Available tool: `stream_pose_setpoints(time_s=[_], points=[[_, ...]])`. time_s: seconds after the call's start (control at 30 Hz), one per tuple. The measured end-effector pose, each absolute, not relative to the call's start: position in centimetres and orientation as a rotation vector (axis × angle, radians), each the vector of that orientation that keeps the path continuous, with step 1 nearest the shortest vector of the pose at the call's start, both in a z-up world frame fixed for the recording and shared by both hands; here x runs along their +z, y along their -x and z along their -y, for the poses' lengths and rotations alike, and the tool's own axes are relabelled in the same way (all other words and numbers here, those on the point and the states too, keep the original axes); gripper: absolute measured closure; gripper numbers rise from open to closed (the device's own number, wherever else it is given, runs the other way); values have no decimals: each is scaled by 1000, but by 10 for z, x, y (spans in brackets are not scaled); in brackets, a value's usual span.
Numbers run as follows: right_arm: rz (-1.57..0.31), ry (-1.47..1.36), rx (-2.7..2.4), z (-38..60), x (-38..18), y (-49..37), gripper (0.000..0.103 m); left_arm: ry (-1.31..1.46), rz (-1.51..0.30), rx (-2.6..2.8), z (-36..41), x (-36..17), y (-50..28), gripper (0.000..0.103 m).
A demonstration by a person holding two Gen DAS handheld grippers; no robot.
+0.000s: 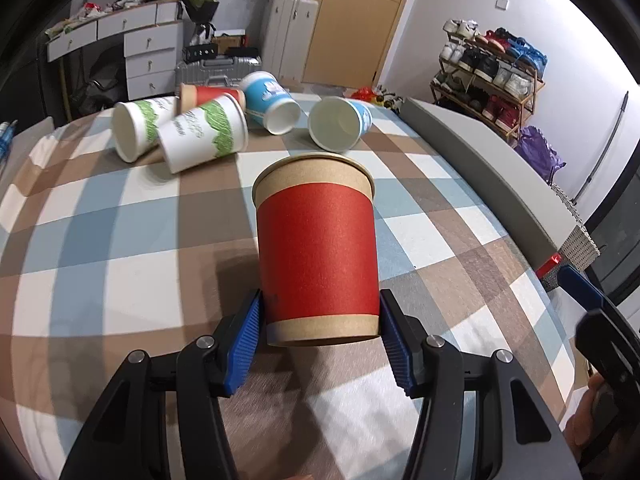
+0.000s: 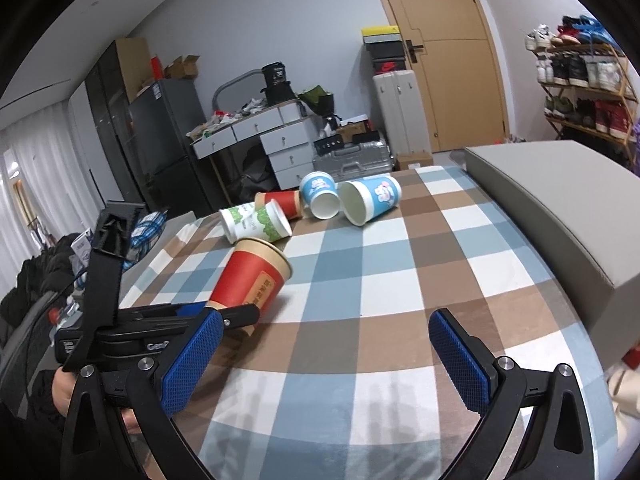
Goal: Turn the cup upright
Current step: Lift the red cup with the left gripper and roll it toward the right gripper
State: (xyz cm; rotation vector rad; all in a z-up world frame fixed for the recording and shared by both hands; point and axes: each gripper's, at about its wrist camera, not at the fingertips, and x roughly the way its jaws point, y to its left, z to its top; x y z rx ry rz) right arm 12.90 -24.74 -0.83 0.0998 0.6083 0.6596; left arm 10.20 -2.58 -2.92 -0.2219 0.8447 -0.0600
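Note:
A red and brown paper cup [image 1: 316, 256] sits between the blue pads of my left gripper [image 1: 320, 340], which is shut on its base end. In the right wrist view the same cup [image 2: 252, 276] is tilted, rim up and to the right, held just above the checked tablecloth [image 2: 380, 280]. My right gripper [image 2: 324, 360] is open and empty, low over the cloth to the right of the held cup.
Several paper cups lie on their sides at the far end: two green-and-white [image 1: 200, 136], one red [image 1: 212, 96], two blue [image 1: 340, 122]. A long grey box [image 2: 560, 208] runs along the table's right edge. Shoe racks and drawers stand behind.

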Motion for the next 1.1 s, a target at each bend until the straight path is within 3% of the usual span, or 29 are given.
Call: stream_pose_setpoints(time_s=[0.6,1.1], points=[[-510,-21,717,225,17,-89,0,190,-710,-54,20,-7,-54,52],[-509,35,770,211,14,-67,0,221,-699,-50,11,-17,-24,52]])
